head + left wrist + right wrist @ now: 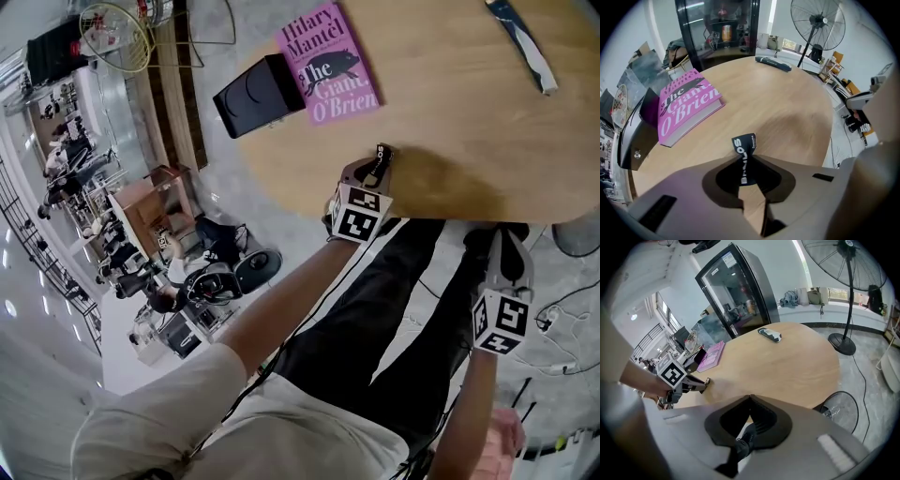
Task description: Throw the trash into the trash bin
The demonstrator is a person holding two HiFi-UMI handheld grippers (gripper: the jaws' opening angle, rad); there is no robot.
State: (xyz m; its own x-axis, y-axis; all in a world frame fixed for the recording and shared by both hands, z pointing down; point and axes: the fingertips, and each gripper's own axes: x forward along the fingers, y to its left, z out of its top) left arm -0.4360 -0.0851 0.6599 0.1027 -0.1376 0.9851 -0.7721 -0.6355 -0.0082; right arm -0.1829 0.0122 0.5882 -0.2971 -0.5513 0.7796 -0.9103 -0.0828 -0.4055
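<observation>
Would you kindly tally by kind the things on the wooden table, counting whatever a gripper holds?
Wrappers: 2 (small black printed wrapper pinched by the left gripper; long dark-and-white wrapper)
Books: 1 (pink paperback book)
Boxes: 1 (black rectangular box)
Total: 4

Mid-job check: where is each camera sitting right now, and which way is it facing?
Head view: on the person's head, looking steeply down at the round wooden table; shows both forearms, black-trousered legs, left hand-held gripper and right hand-held gripper.
Left gripper view: on the left hand-held gripper, looking along its jaws at the tabletop; jaws pinch a black printed wrapper strip.
Right gripper view: on the right hand-held gripper beside the table, facing across it; jaws together, empty.
Shared: all three show the pink paperback book.
</observation>
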